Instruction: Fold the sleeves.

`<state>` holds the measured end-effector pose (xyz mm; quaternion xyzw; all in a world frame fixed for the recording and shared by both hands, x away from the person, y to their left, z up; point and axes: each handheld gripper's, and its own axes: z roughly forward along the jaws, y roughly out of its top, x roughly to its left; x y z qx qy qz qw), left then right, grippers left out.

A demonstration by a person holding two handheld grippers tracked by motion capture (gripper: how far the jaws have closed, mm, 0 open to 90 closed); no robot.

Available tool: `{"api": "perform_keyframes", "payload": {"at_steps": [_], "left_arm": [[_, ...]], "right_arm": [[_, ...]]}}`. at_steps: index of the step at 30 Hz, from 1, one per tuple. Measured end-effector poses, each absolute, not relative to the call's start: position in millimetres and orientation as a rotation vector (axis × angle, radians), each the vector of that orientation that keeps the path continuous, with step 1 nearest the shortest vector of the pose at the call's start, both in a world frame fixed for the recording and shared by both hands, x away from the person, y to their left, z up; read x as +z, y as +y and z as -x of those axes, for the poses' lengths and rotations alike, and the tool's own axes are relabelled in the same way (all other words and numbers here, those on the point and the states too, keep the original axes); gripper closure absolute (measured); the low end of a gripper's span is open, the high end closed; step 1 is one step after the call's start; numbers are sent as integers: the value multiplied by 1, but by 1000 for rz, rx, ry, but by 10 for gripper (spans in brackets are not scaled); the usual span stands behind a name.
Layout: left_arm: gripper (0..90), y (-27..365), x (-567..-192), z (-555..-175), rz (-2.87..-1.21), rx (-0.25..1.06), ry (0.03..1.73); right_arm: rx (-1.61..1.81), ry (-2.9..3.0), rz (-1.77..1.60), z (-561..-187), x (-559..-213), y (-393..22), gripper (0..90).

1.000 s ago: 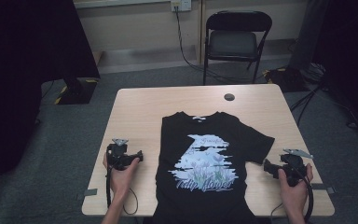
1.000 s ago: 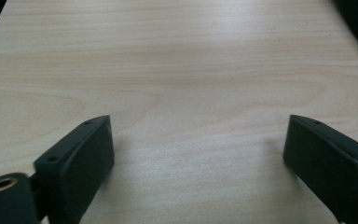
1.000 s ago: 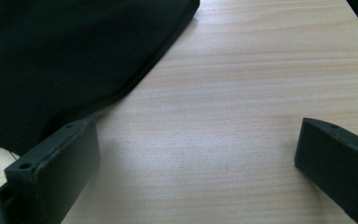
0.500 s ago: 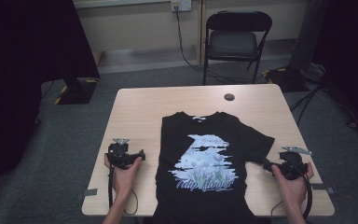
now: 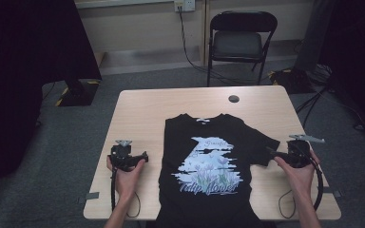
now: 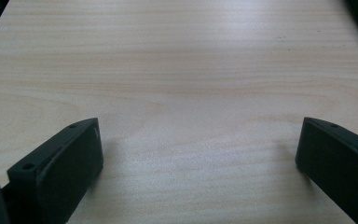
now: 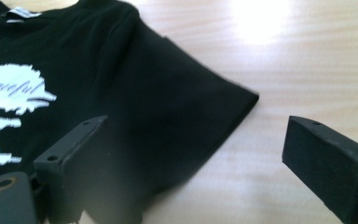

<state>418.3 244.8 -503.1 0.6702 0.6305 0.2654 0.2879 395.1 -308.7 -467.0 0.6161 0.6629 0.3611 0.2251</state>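
Your right gripper point(image 5: 272, 153) has lifted since a second ago, jaws spread and just closing slightly over the sleeve edge of the black printed T-shirt point(image 5: 209, 161) lying flat mid-table point(image 5: 138, 109), while your left gripper point(image 5: 145, 156) gapes over bare wood.

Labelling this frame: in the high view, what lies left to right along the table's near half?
Left gripper → black T-shirt with a pale tulip print → right gripper, all on the light wooden table.

Spread flat on the table point(image 5: 138, 109), a T-shirt point(image 5: 209, 166), collar toward the far edge. Left of the T-shirt, well apart, the left gripper point(image 5: 145, 154); just beside its right sleeve, the right gripper point(image 5: 269, 150). Beyond the table, a folding chair point(image 5: 240, 42).
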Motion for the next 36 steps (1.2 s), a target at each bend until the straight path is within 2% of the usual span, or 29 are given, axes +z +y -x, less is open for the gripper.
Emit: {"api": "perform_keyframes", "payload": {"at_steps": [2, 11, 12, 15, 20, 22, 26, 36], "left_arm": [[0, 245, -503, -418, -1788, 711, 1688], [0, 244, -503, -420, -1784, 713, 1692], [0, 244, -503, -420, -1785, 713, 1691], [0, 244, -503, -420, -1785, 712, 1690], [0, 244, -503, -420, -1785, 713, 1690], [1, 244, -503, -420, -1786, 712, 1688], [1, 244, -503, -420, -1787, 711, 1687], [1, 244, -503, -421, -1788, 710, 1685]], "right_arm": [[982, 1827, -1696, -398, -464, -308, 77], [981, 1803, -1717, -437, -455, -315, 215], [971, 1815, -1723, -445, -456, -317, 266], [980, 1824, -1743, -454, -460, -320, 326], [954, 1837, -1777, -459, -467, -324, 372], [980, 1841, -1786, -458, -470, -329, 434], [977, 1846, -1794, -455, -473, -331, 486], [939, 1859, -1780, -454, -478, -332, 558]]}}
